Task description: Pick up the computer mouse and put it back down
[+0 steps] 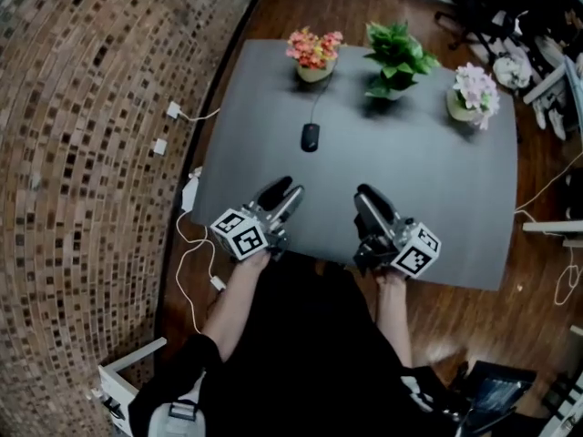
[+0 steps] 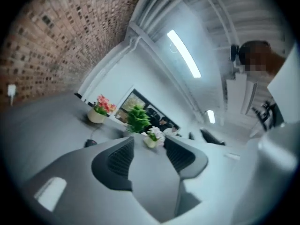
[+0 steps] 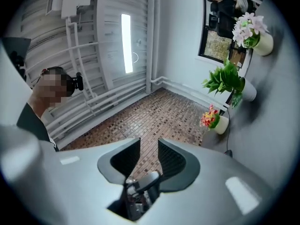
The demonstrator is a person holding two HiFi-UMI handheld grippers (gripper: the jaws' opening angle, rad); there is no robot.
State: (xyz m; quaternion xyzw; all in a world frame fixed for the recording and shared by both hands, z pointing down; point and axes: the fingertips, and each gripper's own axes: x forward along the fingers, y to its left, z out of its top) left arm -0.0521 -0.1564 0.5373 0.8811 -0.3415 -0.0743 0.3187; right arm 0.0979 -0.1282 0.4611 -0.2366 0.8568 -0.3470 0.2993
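Three potted plants (image 1: 396, 57) line the grey table's (image 1: 437, 198) far edge. A black computer mouse (image 1: 310, 137) lies near the left one.

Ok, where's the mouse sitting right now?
In the head view the mouse lies on the grey table, left of centre. It is nearer the person than the leftmost flower pot and ahead of the left gripper, untouched.
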